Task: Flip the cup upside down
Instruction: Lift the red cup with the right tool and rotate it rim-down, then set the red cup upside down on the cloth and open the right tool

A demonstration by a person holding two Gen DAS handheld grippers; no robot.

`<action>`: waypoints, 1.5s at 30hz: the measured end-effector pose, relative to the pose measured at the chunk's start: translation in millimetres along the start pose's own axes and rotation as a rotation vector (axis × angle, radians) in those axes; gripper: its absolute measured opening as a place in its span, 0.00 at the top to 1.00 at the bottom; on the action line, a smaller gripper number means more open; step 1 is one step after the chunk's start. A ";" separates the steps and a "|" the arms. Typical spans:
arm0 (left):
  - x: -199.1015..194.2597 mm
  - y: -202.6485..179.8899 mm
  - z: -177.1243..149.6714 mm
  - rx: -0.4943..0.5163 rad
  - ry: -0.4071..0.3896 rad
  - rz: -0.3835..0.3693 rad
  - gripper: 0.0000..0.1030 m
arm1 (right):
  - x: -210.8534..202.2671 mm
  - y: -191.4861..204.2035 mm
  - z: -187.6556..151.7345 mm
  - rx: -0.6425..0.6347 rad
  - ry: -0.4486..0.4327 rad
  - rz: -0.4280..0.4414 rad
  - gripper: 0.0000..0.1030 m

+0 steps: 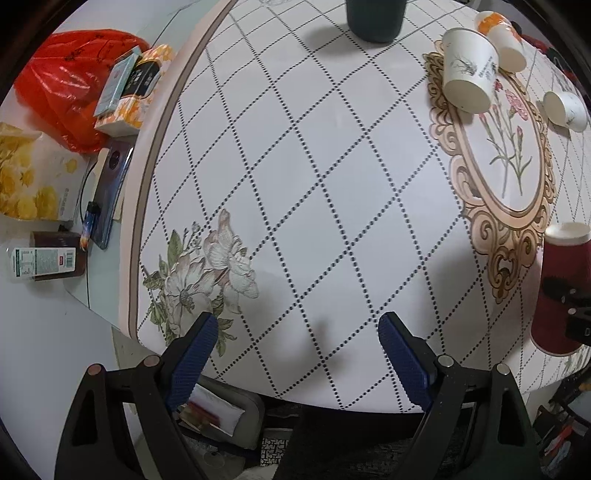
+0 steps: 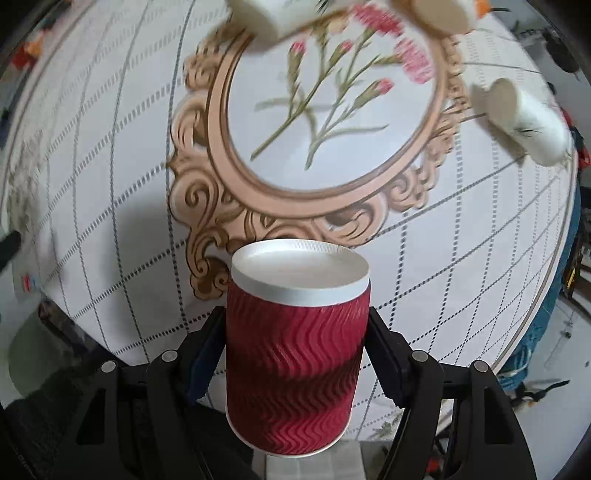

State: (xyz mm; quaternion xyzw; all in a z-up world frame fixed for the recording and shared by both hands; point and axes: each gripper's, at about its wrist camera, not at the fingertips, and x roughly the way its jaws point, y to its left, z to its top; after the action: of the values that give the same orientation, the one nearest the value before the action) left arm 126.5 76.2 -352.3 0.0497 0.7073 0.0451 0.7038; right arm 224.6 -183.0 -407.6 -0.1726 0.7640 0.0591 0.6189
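Right claw point(image 2: 295, 354) clamped on red ripple cup point(image 2: 295, 347), cup base-up and held above the near edge of the table point(image 2: 110, 184), left claw point(image 1: 297, 354) spread wide and gripping nothing, hovering low over the table's near edge, white paper cups point(image 1: 467, 70) overturned beyond

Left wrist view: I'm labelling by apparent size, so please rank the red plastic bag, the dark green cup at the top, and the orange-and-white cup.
1. red plastic bag
2. dark green cup, though cropped by the frame
3. orange-and-white cup
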 end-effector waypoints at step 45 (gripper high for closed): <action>-41.0 -87.1 -21.5 0.216 -0.140 -0.069 0.14 | -39.1 19.5 -126.9 0.392 -0.611 -0.024 0.09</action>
State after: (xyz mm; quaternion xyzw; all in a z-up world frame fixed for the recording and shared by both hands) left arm 104.6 -15.4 -323.2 0.1041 0.6585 -0.0592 0.7430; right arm 107.4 -196.0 -343.4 -0.0339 0.5386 -0.0470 0.8406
